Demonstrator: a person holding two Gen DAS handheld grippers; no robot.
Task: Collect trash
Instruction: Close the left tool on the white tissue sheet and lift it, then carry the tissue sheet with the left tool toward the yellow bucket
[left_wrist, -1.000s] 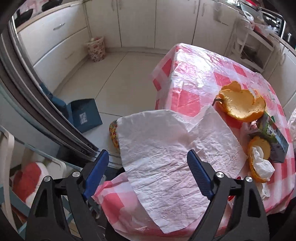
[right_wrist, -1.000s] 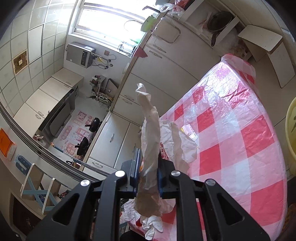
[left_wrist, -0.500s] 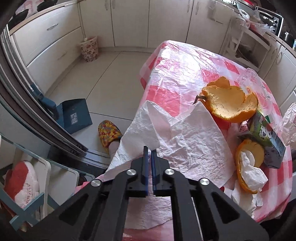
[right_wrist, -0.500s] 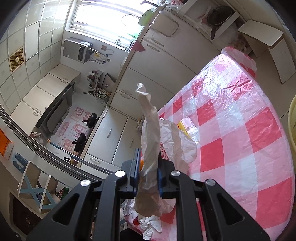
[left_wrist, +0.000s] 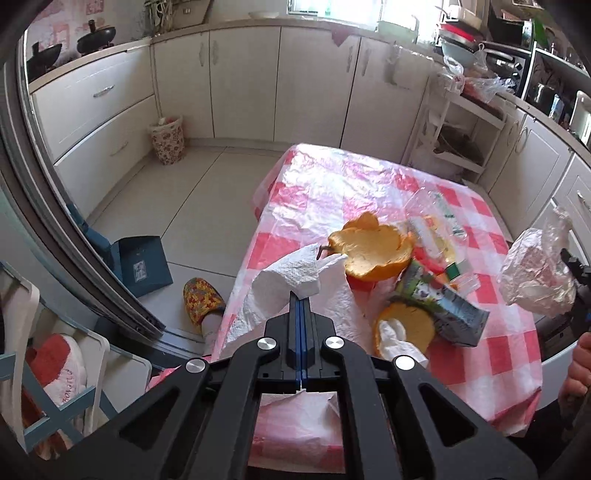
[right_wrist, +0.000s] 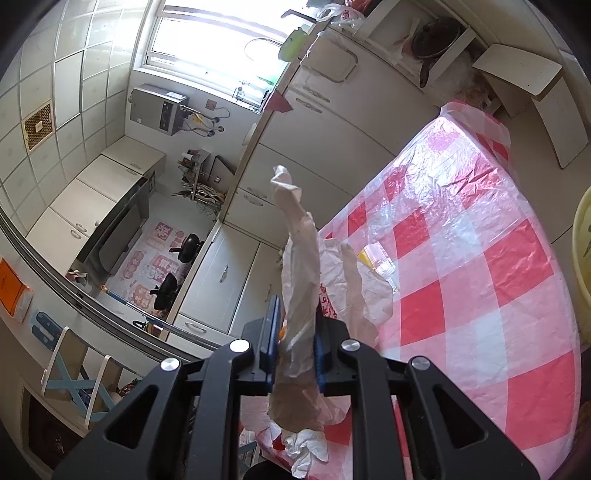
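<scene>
My left gripper is shut on a white paper towel and holds it lifted over the near edge of the red-checked table. Beside it lie a large orange peel, a second peel stuffed with tissue, a juice carton and clear wrappers. My right gripper is shut on the twisted rim of a thin plastic bag, which also shows at the right of the left wrist view. A yellow wrapper lies on the table beyond the bag.
A slippered foot, a blue dustpan and a floral waste basket are on the floor left of the table. White cabinets line the back. A yellow basin edge shows at right.
My left gripper closed on the paper towel and lifted it off the table, so the sheet now hangs bunched. The right gripper kept holding the bag and barely moved.
</scene>
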